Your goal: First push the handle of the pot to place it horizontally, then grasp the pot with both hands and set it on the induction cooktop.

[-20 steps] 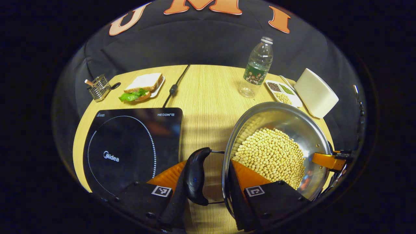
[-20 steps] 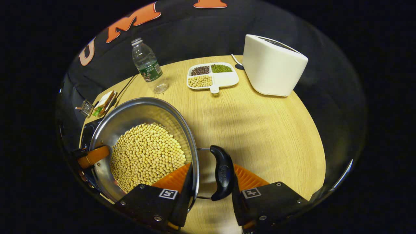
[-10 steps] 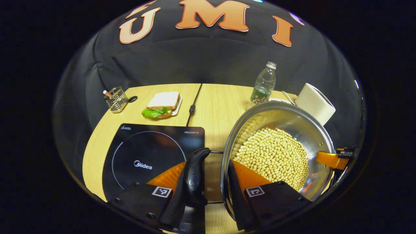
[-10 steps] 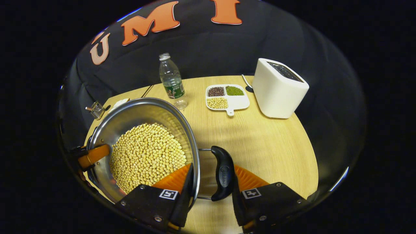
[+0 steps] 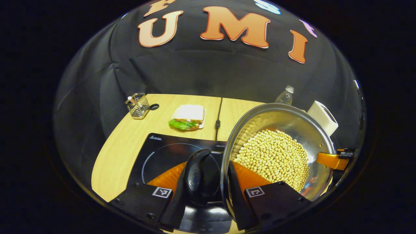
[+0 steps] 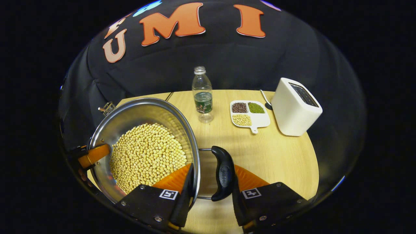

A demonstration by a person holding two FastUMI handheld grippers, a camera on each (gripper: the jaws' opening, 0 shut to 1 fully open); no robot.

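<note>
Flanking pot [image 6: 130, 123], bottle [image 6: 202, 94], toaster [image 6: 295, 109], sandwich [image 5: 188, 116]

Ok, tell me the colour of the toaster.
White, with a dark slotted top; the toaster shows best in the right gripper view.

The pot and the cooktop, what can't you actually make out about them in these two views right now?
- Left gripper view: the pot and its black handle cover the right and near parts of the induction cooktop, so any gap under the pot is hidden.
- Right gripper view: the pot hides the table behind it.
- Both views: the soybeans cover the pot's bottom.
</note>
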